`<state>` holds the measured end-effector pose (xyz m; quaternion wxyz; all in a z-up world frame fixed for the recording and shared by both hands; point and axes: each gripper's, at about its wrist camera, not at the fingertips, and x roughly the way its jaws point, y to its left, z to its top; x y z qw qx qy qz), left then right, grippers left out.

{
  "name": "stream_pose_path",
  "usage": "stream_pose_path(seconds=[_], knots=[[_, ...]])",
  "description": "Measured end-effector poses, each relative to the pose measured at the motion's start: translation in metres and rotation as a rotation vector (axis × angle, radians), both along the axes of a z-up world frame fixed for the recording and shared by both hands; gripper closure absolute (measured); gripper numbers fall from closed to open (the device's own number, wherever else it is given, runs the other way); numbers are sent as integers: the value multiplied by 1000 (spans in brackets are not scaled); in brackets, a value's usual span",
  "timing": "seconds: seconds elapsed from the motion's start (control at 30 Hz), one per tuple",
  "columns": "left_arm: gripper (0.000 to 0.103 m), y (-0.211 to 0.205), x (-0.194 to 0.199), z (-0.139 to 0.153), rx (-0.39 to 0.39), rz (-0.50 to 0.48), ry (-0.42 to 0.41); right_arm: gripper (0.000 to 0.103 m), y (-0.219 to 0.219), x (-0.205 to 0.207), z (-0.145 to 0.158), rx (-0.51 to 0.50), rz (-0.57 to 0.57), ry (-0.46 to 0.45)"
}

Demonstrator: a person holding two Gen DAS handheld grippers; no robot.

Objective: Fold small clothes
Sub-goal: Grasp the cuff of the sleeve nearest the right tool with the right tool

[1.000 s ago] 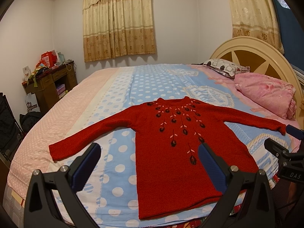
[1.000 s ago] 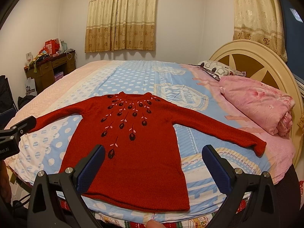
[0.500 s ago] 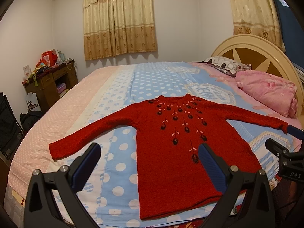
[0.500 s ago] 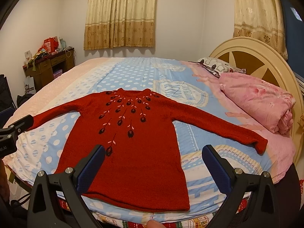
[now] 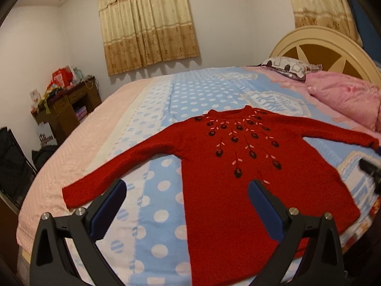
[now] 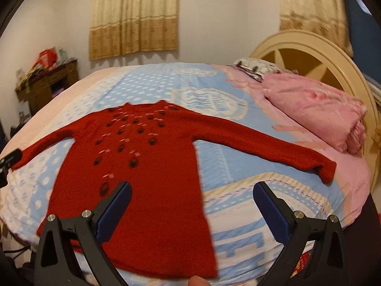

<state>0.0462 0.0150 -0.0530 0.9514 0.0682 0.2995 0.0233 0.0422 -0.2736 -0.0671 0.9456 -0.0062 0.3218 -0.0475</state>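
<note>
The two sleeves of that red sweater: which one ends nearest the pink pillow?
The sleeve stretching toward the headboard side; its cuff lies just below the pink pillow. The other sleeve points toward the desk side.

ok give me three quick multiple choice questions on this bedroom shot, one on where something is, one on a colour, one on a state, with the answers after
1. Where does the pink pillow lie?
A. at the headboard end of the bed
B. on the wooden desk
C. on top of the sweater

2. What colour is the sweater?
A. blue
B. red
C. green

3. How does the sweater lie?
A. folded in half
B. rolled into a bundle
C. spread flat, both sleeves stretched out

Answers:
1 A, the pillow rests on the bedsheet right in front of the cream headboard.
2 B, the knit is red with dark embroidered flowers below the neck.
3 C, the body lies flat and each sleeve reaches sideways; the left gripper and right gripper are both open and hold nothing.
</note>
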Motion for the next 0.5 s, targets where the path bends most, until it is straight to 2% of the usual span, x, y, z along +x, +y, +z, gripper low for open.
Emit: stream_pose_path(seconds=[0.3,0.4,0.5], knots=[[0,-10,41,-20,62,-3,10,1,-115,21,-24,88,-226,35],[0,-10,50,-27,41,-4,35,2,-162,17,-27,151,-332,32],[0,-11,52,-33,21,-4,51,10,-208,11,-24,192,-434,6]])
